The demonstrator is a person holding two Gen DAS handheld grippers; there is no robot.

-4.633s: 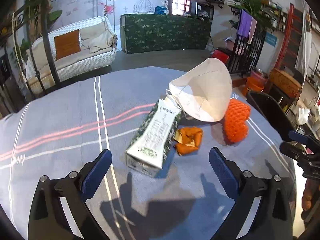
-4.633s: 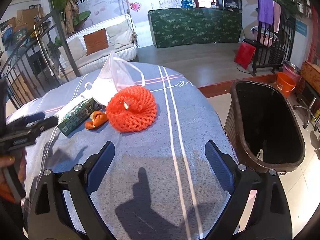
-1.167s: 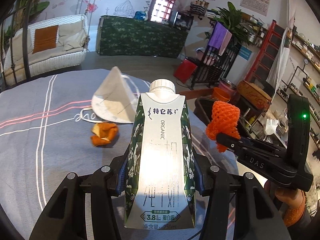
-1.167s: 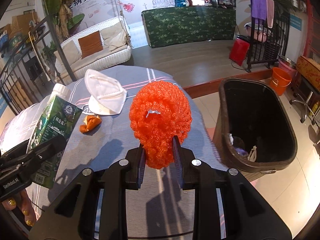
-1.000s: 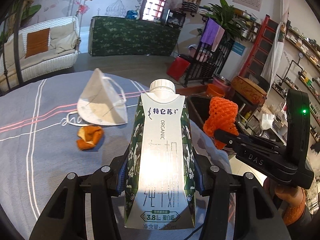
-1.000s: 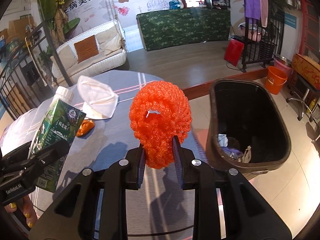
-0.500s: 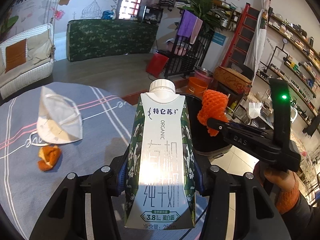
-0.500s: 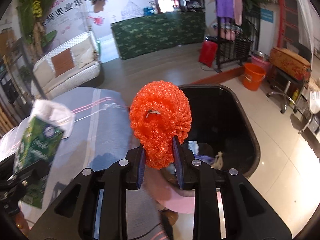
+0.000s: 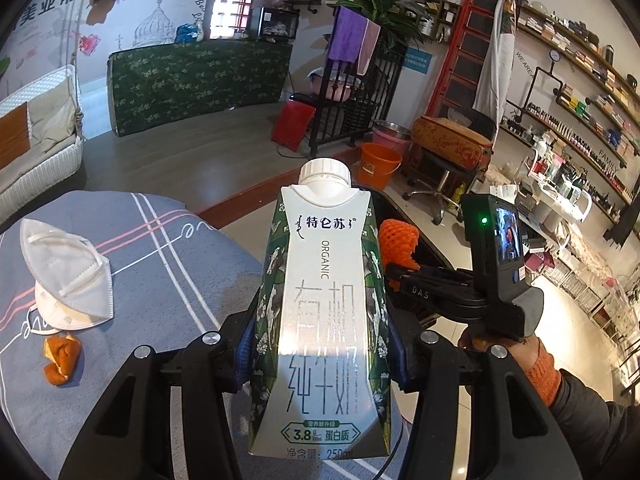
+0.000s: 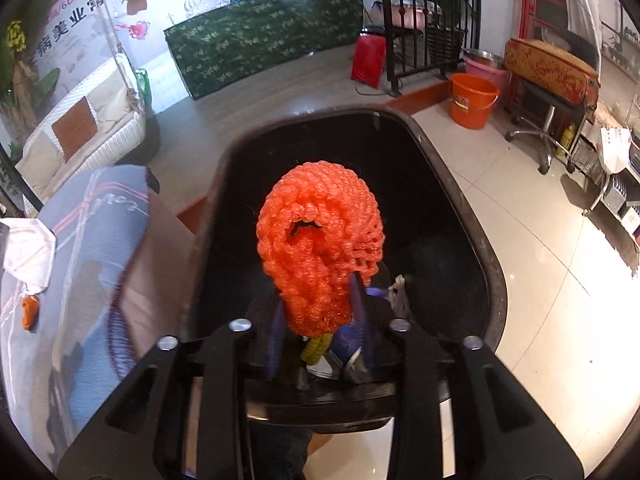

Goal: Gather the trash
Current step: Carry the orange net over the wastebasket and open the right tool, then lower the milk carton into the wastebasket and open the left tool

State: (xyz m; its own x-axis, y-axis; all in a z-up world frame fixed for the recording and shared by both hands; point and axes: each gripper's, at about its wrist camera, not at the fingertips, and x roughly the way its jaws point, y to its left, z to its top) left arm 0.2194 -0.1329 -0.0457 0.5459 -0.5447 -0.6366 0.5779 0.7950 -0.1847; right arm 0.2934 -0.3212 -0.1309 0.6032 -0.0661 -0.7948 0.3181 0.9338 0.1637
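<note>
My left gripper point(image 9: 320, 352) is shut on a green-and-white milk carton point(image 9: 324, 320), held upright over the table's edge. In the right wrist view the right gripper point(image 10: 318, 320) hangs above the black trash bin point(image 10: 480, 240). Its jaws are opening, and the orange foam net point(image 10: 320, 240) still stands between them, loose in the gap. The left wrist view shows that net point(image 9: 398, 240) beside the carton, at the tip of the right gripper point(image 9: 400, 272) held by a hand. A white face mask point(image 9: 68, 284) and an orange peel point(image 9: 60, 360) lie on the grey tablecloth point(image 9: 180, 280).
Some trash point(image 10: 400, 292) lies at the bottom of the bin. An orange bucket point(image 10: 474, 100) and a stool point(image 10: 548, 80) stand on the tiled floor beyond it. A red bag point(image 10: 368, 60) leans on a black rack. The table point(image 10: 92, 240) is to the bin's left.
Both grippers swung right, off the table toward the bin. The right one sank over the bin's mouth and its jaws spread around the net. The carton stays gripped.
</note>
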